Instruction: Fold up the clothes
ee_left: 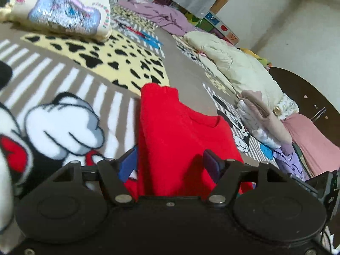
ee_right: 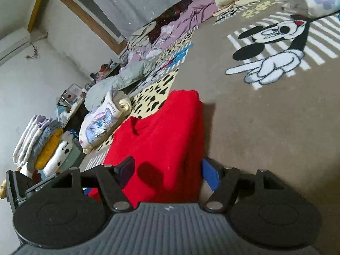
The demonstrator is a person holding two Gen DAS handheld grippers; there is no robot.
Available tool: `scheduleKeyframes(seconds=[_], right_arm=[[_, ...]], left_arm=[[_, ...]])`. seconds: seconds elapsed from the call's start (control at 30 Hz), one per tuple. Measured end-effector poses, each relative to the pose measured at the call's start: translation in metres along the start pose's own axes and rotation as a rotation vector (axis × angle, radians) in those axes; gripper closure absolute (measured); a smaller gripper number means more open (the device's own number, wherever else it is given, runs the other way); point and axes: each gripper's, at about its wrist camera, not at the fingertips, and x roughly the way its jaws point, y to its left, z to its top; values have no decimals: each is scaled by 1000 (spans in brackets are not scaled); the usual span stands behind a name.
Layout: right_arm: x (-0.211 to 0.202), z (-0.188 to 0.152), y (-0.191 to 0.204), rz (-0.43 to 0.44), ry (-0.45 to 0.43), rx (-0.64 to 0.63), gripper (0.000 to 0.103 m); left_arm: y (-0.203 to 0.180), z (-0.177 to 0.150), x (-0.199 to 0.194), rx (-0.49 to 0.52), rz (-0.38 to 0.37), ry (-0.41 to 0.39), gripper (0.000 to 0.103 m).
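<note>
Hiding the red sweater's [ee_left: 180, 136] near hem, both grippers' fingers [ee_left: 209, 163] [ee_right: 209, 173] stand spread, pinching nothing

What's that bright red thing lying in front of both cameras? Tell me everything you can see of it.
The red sweater looks like a soft, fuzzy knit in plain bright red. It has a round ribbed neckline and appears partly folded, one side doubled over into a long straight edge. It lies flat on the cartoon-print blanket. The left gripper and the right gripper both stand open over its near end; whether they touch it is unclear.
</note>
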Motion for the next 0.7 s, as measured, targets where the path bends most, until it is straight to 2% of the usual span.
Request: scheduleKeyframes(seconds=[0.17, 0.4, 0.47, 0.53, 0.6, 0.7], right_arm=[[11, 0, 9, -11, 22, -45, 31], [16, -3, 17, -9, 36, -90, 41], [17, -3, 16, 7, 44, -80, 50], [18, -3, 15, 16, 50, -78, 58], [18, -2, 15, 32, 48, -63, 62], [13, -1, 22, 75, 22, -38, 69]], left_arm=[[-1, 0, 12, -36, -16, 18, 33], [-7, -2, 17, -35, -47, 37, 34], [-9, -4, 17, -32, -38, 34, 40], [-10, -4, 16, -35, -40, 36, 58], [-11, -3, 12, -46, -47, 36, 67], [-13, -2, 7, -64, -58, 37, 74]])
